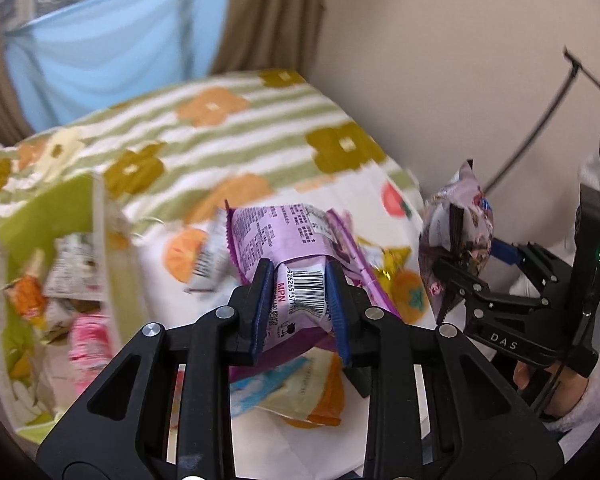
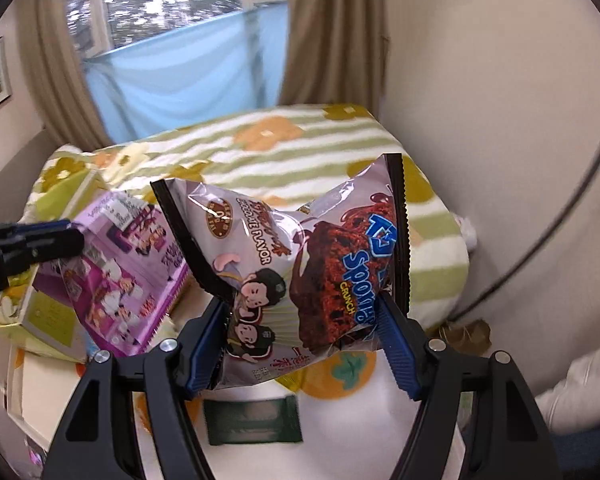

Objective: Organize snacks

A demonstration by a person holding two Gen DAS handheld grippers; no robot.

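My left gripper (image 1: 300, 280) is shut on a purple snack packet (image 1: 288, 236), barcode side up, held above the fruit-print cloth; the packet also shows in the right wrist view (image 2: 116, 276). My right gripper (image 2: 304, 320) is shut on a chocolate sponge crunch bag (image 2: 300, 256) and holds it in the air; this bag shows at the right in the left wrist view (image 1: 456, 236). A green box (image 1: 48, 248) at the left holds several small snack packets.
A dark green wrapped bar (image 2: 252, 420) lies on the cloth below my right gripper. A blue, white and orange packet (image 1: 296, 392) lies under my left gripper. A striped flower blanket (image 2: 284, 148) covers the bed behind. A wall and a black cable (image 2: 572, 208) are at the right.
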